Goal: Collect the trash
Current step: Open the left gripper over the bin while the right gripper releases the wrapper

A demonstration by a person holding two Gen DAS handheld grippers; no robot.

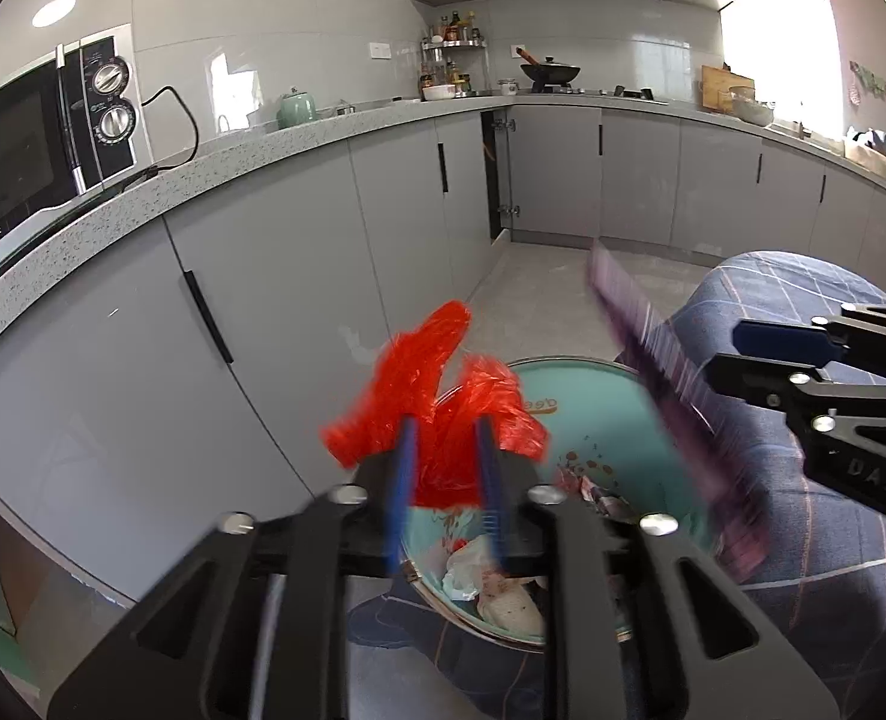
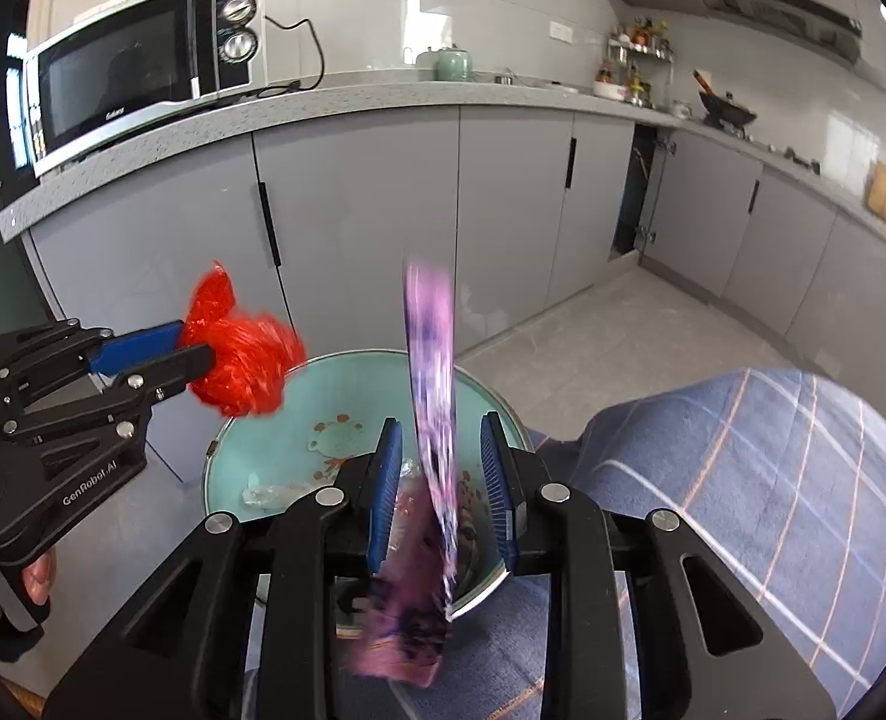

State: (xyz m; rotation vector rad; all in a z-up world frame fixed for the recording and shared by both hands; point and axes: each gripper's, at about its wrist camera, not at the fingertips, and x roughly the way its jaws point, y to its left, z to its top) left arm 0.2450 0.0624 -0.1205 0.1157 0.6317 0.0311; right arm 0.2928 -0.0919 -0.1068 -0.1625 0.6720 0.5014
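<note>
Red plastic bag (image 1: 437, 408): lower centre, between parted left gripper (image 1: 443, 480) jaws, above bin.
Purple wrapper (image 2: 431, 420): blurred, dropping between released right gripper (image 2: 443, 480) pads.
Teal bin (image 2: 251, 420): holds scraps.
Progress: both pieces apparently mid-drop; more unseen.

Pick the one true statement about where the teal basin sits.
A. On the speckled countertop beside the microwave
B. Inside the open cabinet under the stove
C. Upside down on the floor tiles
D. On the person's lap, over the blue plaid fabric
D: the teal basin rests on the blue plaid fabric of the person's lap, open side up, with scraps of trash inside it.
</note>
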